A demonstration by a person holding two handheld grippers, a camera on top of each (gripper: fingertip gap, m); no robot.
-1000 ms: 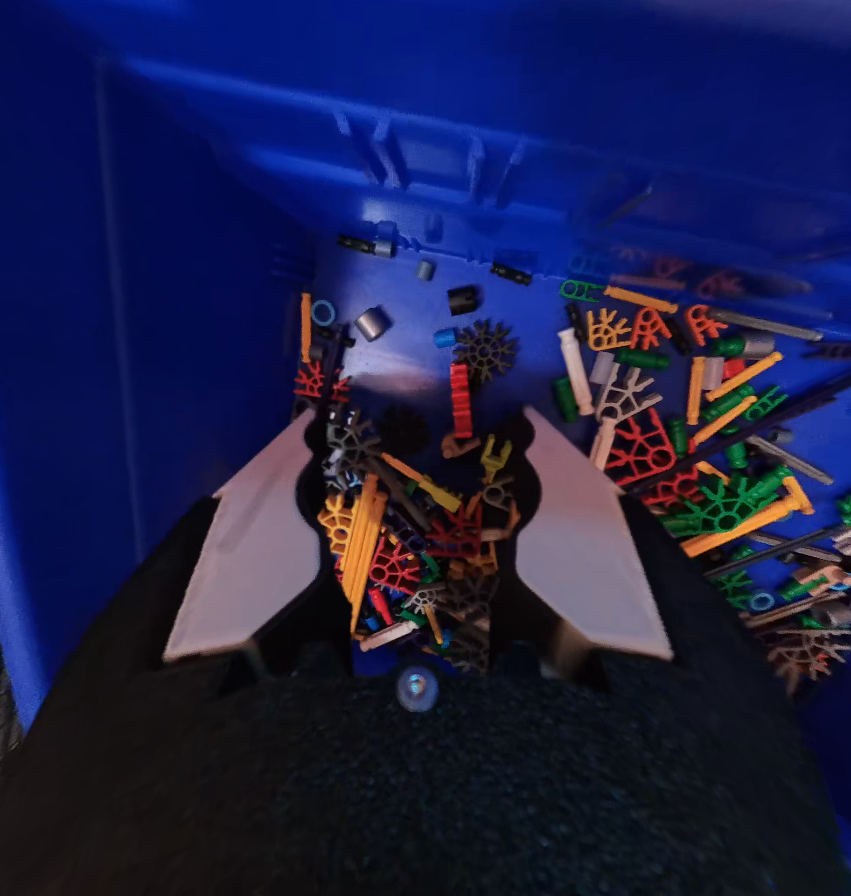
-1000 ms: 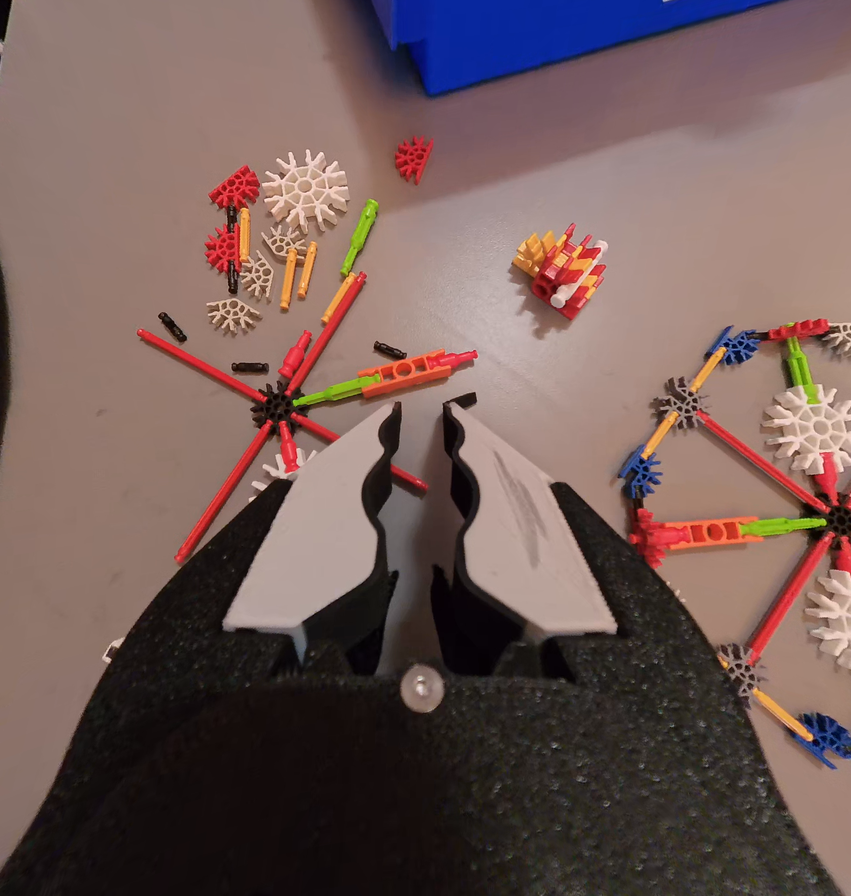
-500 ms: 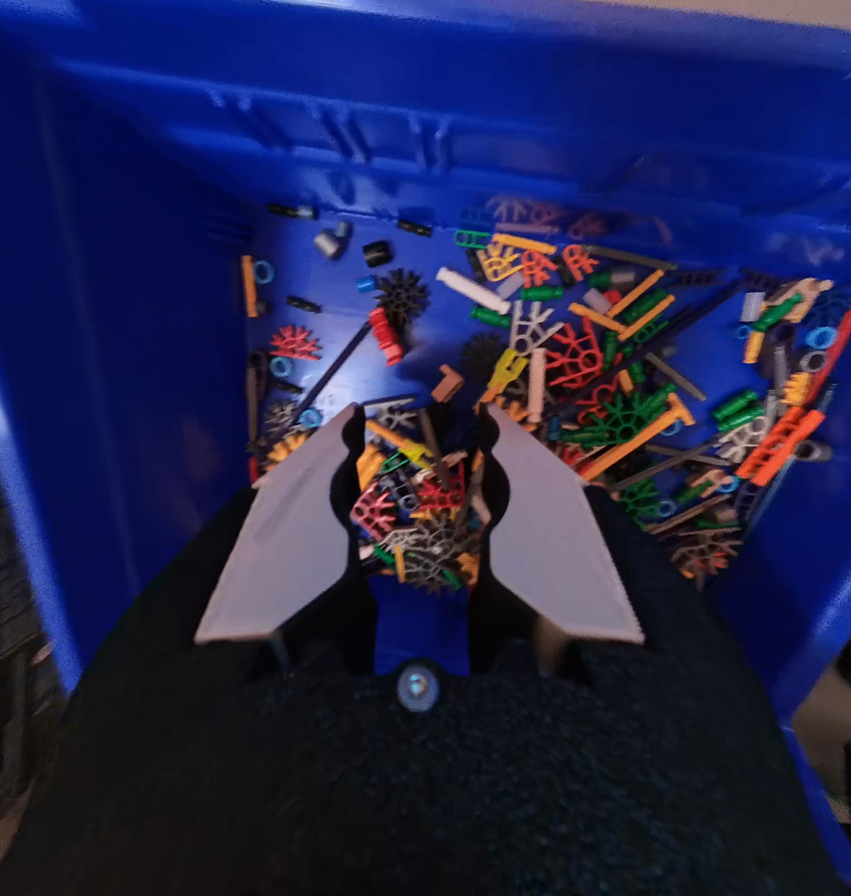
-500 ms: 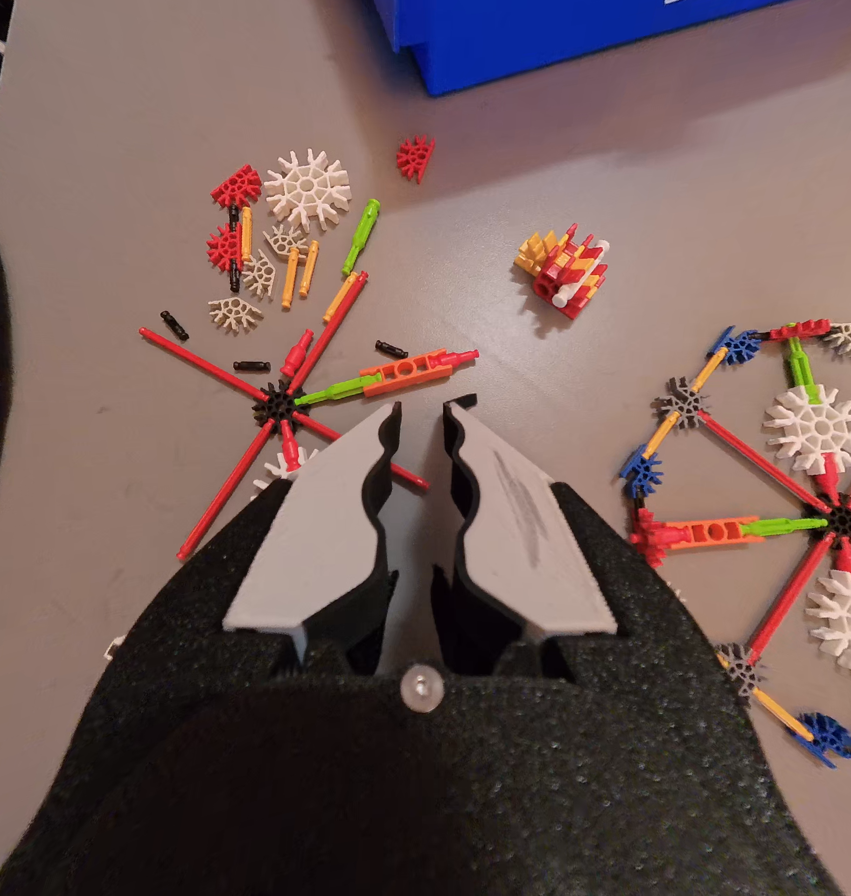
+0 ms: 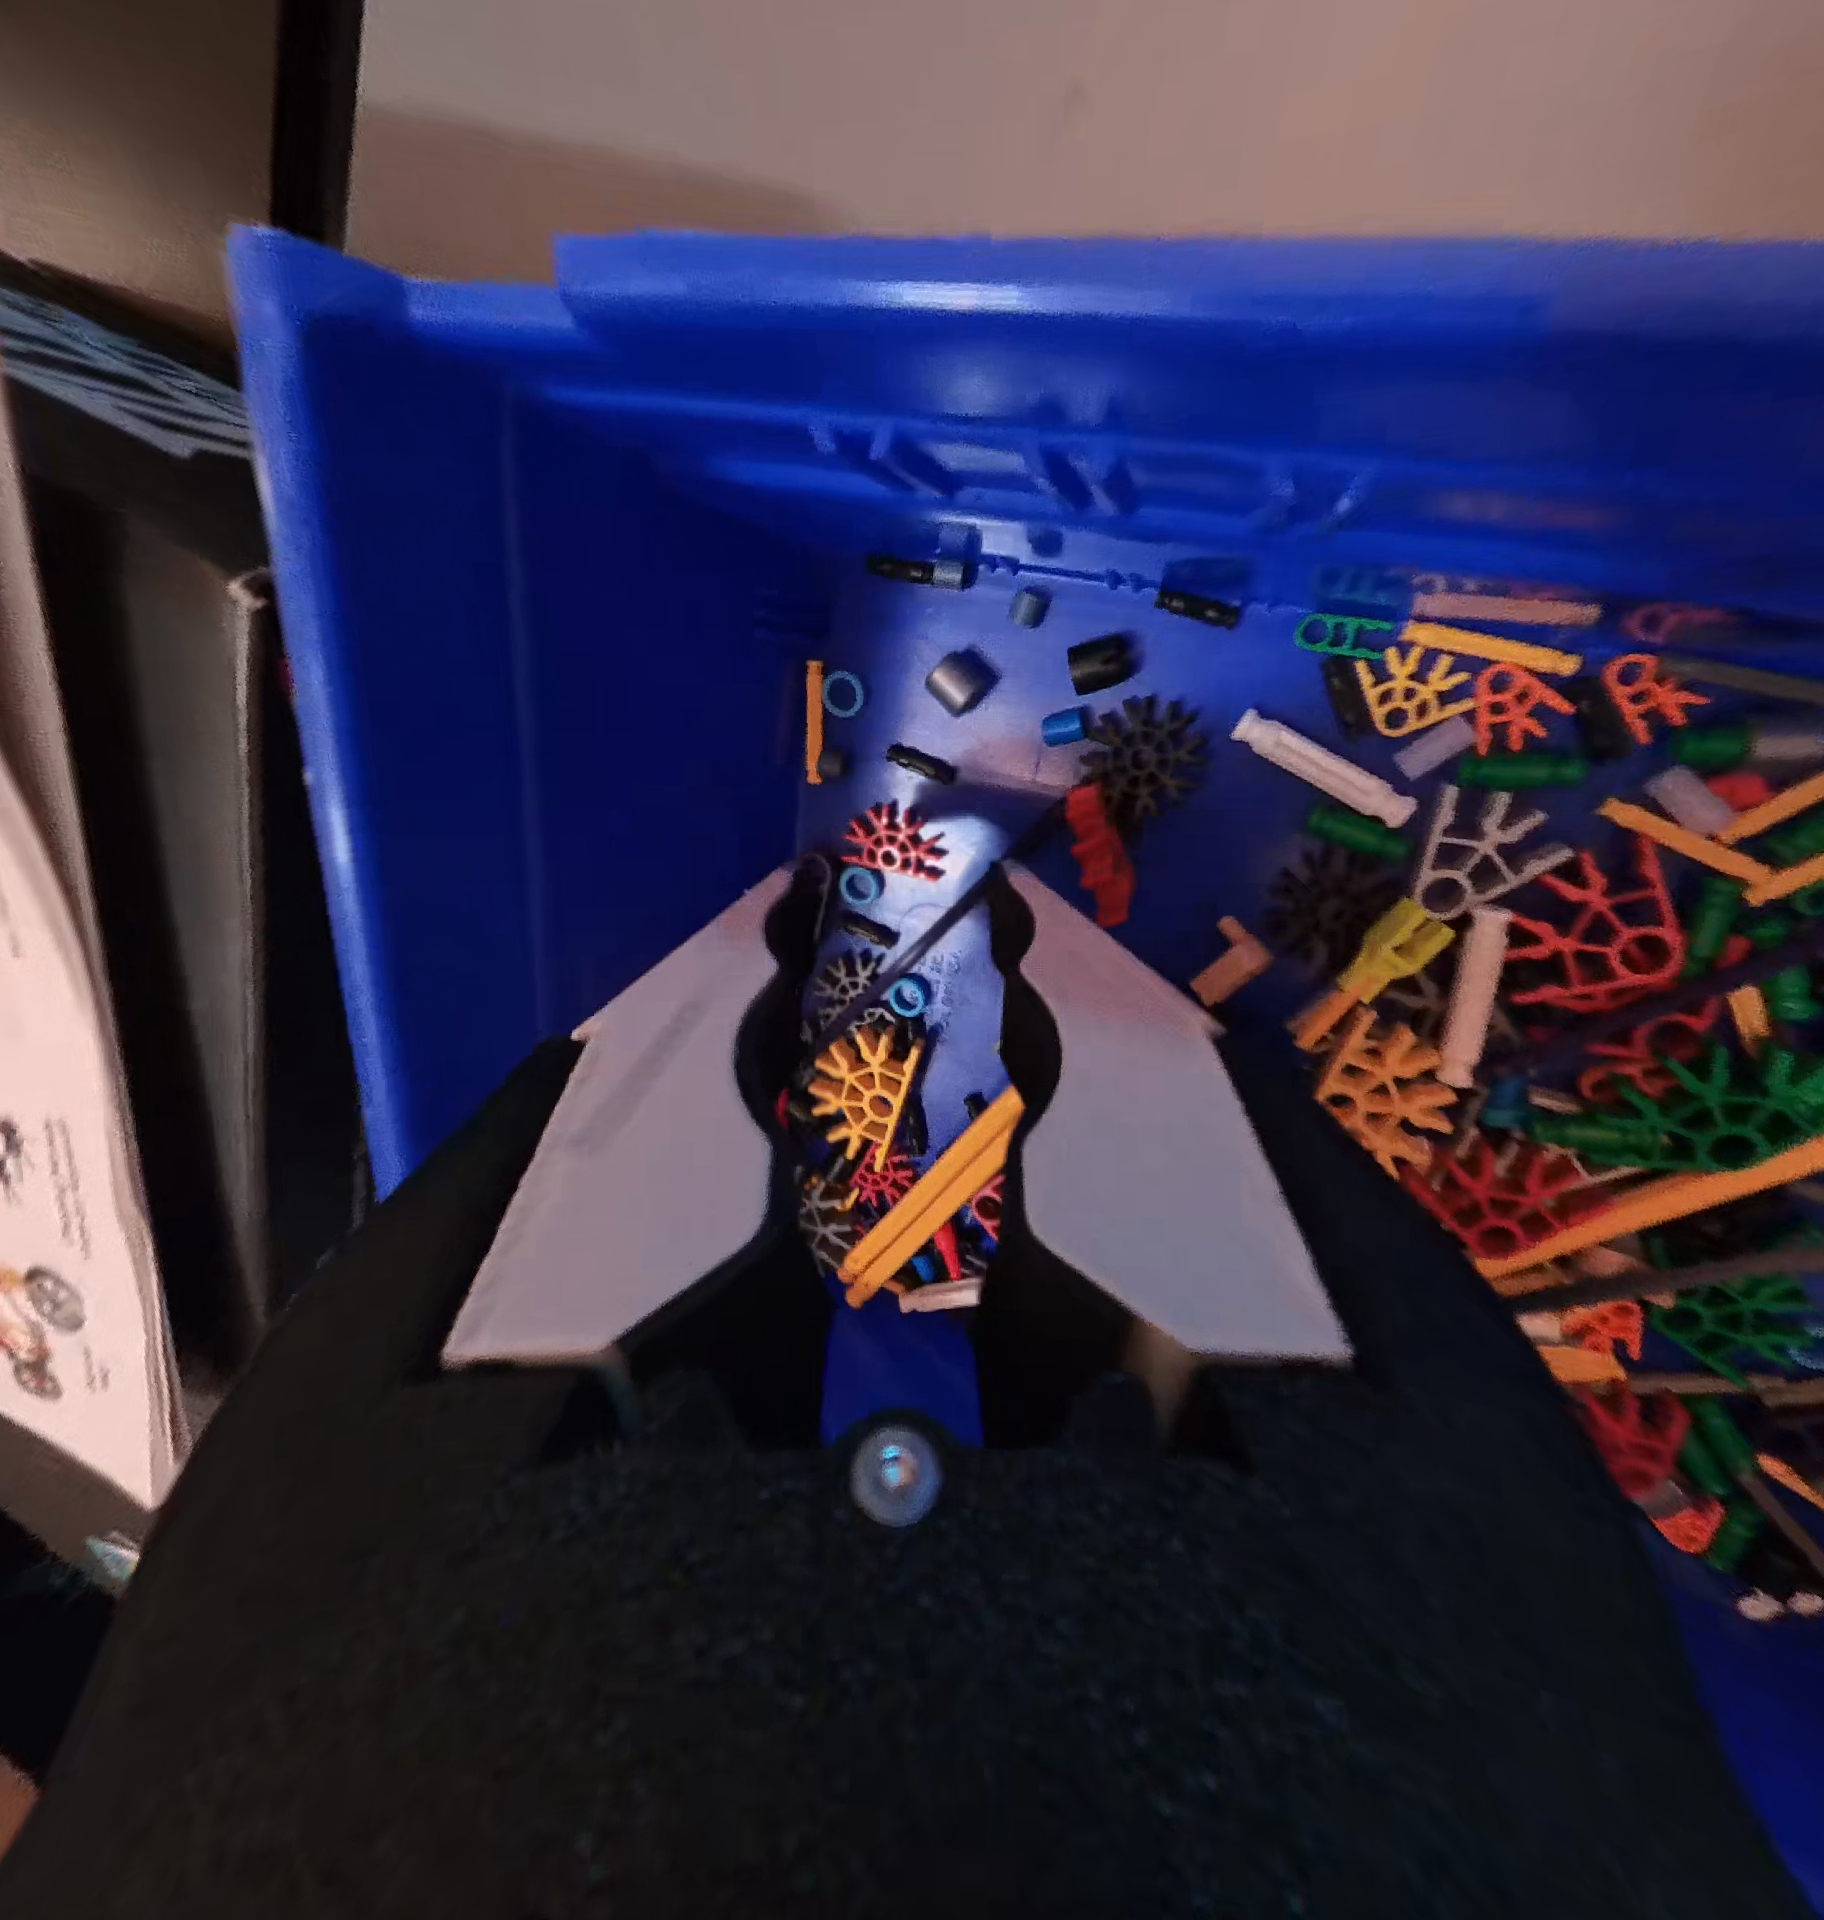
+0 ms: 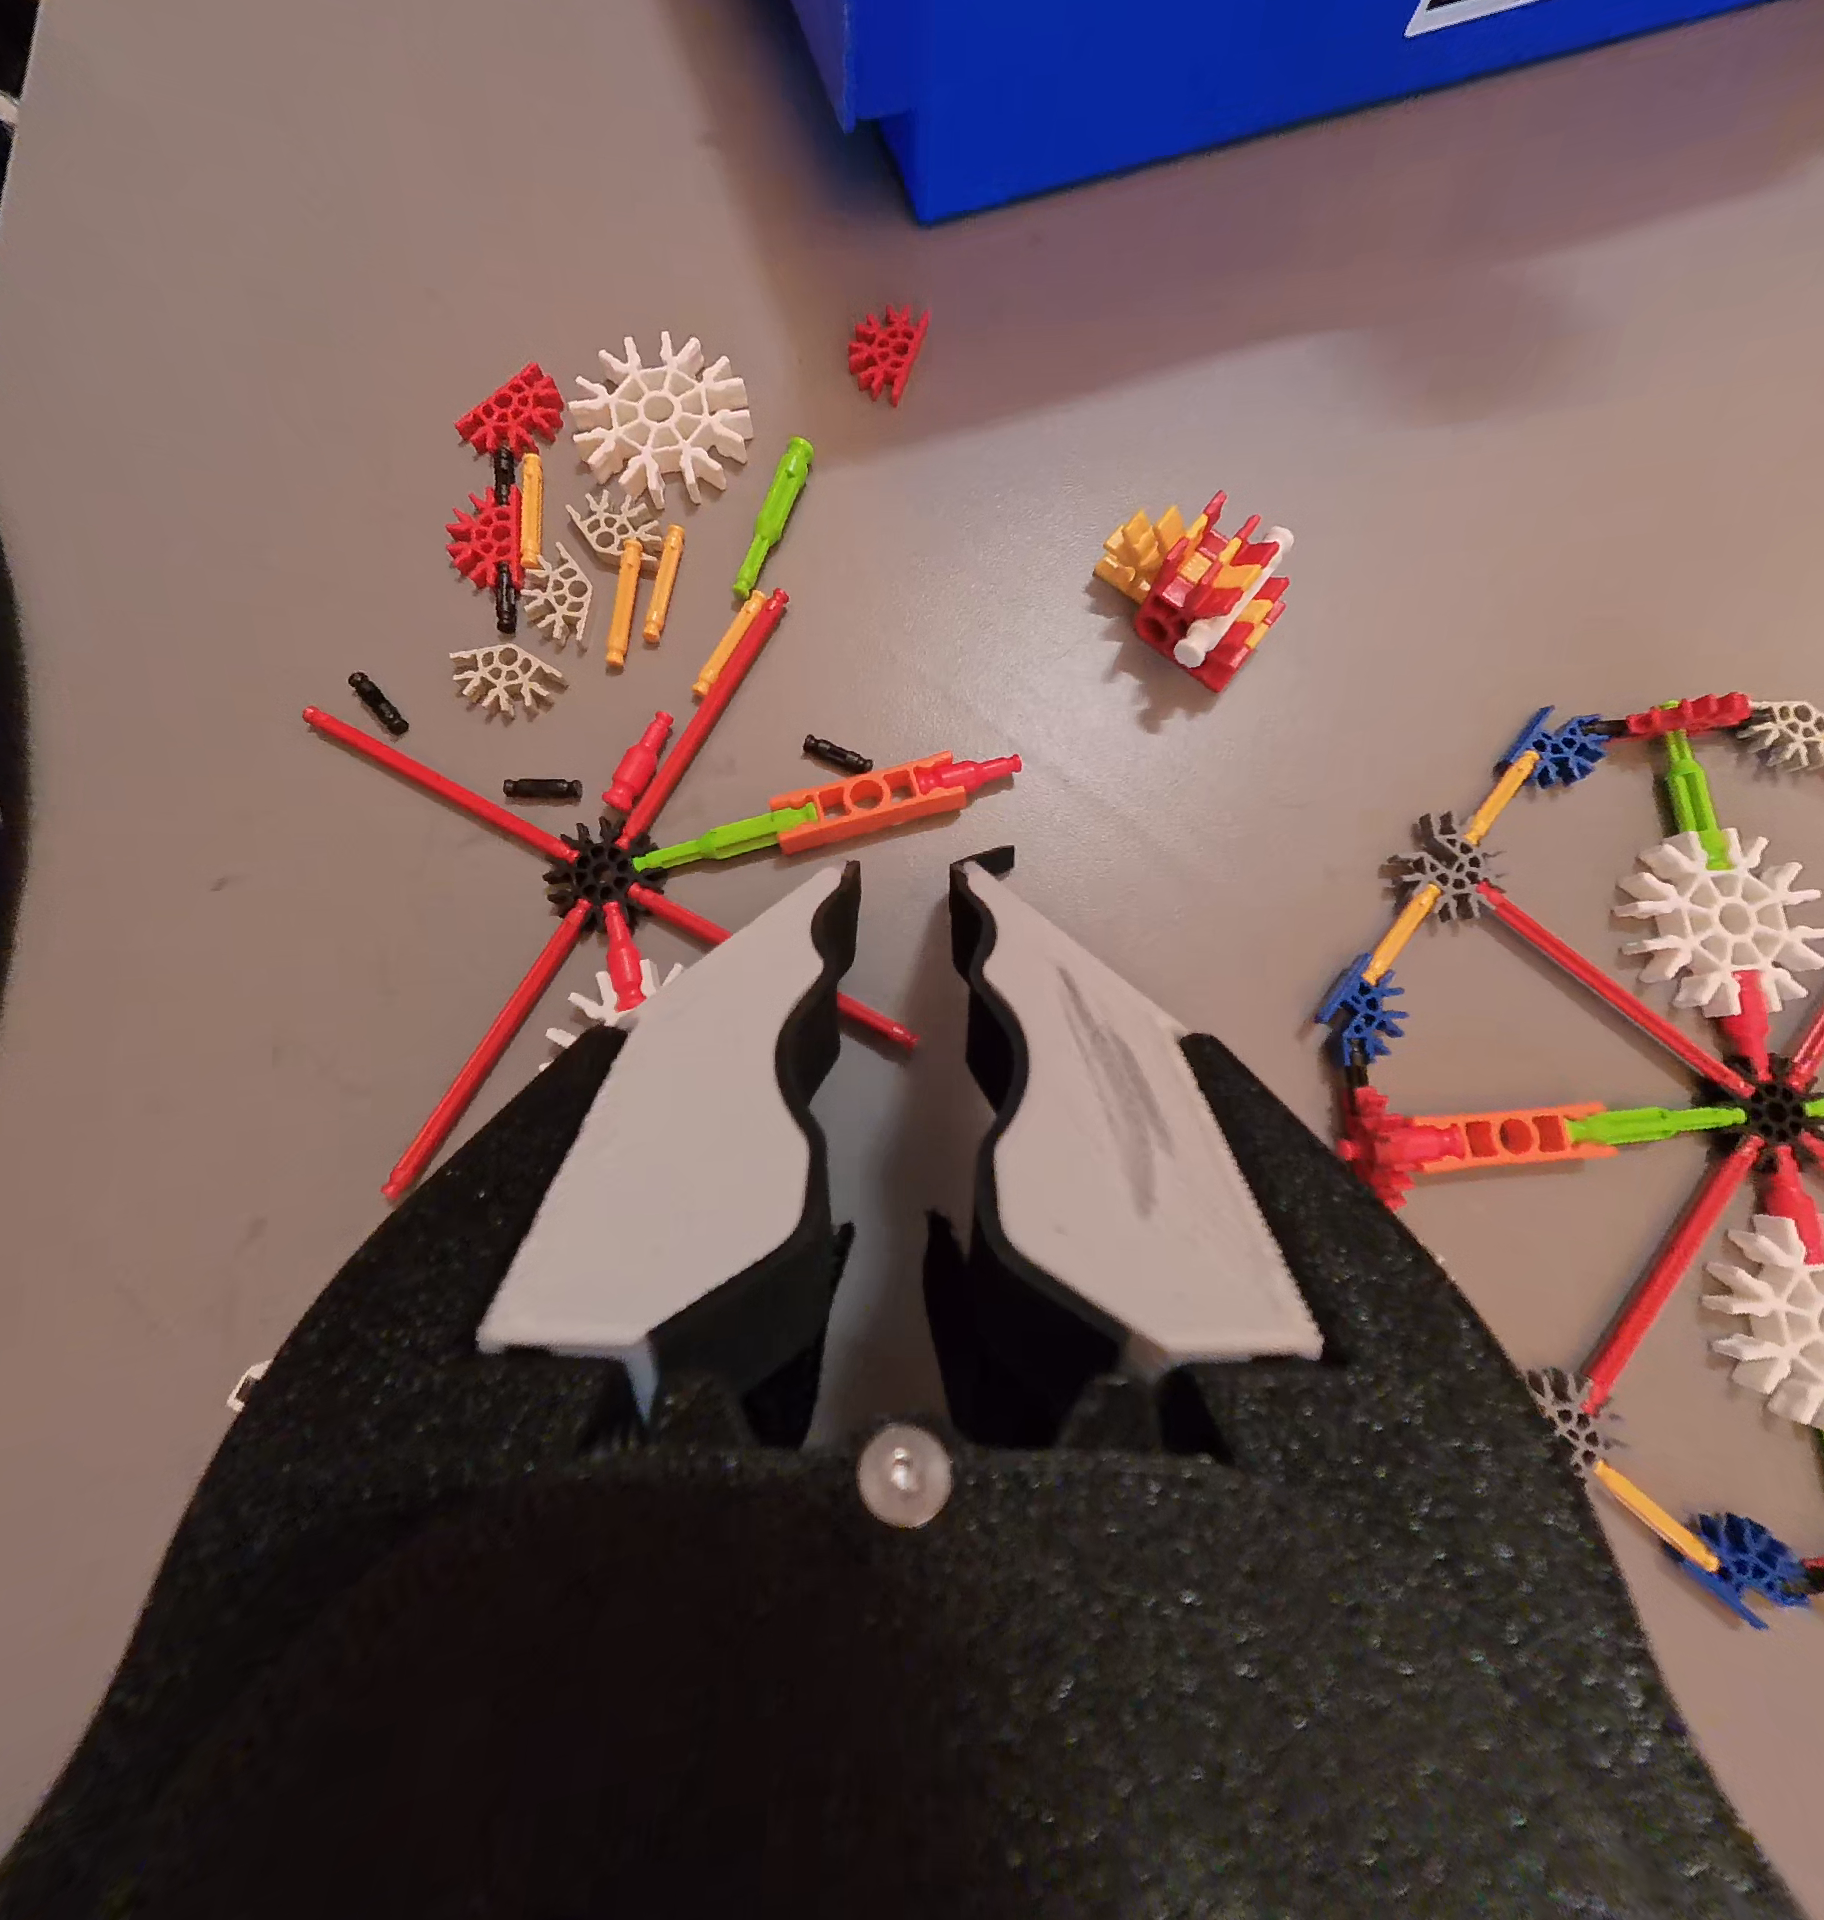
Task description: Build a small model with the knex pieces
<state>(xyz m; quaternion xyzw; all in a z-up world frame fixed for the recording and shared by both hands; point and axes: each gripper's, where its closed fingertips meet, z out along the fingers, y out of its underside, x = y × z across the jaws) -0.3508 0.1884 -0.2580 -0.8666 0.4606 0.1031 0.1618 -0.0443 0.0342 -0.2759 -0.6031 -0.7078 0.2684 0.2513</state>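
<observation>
Over the blue bin [image 5: 596, 727] of loose pieces the left hand-held gripper [image 5: 895, 891] hangs narrowly parted and empty, while the right hand-held gripper [image 6: 903, 883], likewise slightly apart, hovers above the desk [image 6: 1303, 364] between two spoked wheels [image 6: 604, 868].

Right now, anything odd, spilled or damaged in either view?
Nothing broken or spilled. The right gripper's right finger has dark scuff streaks. One red connector lies alone near the blue bin, apart from the sorted parts. The left gripper hangs open over the bin's loose pieces.
</observation>
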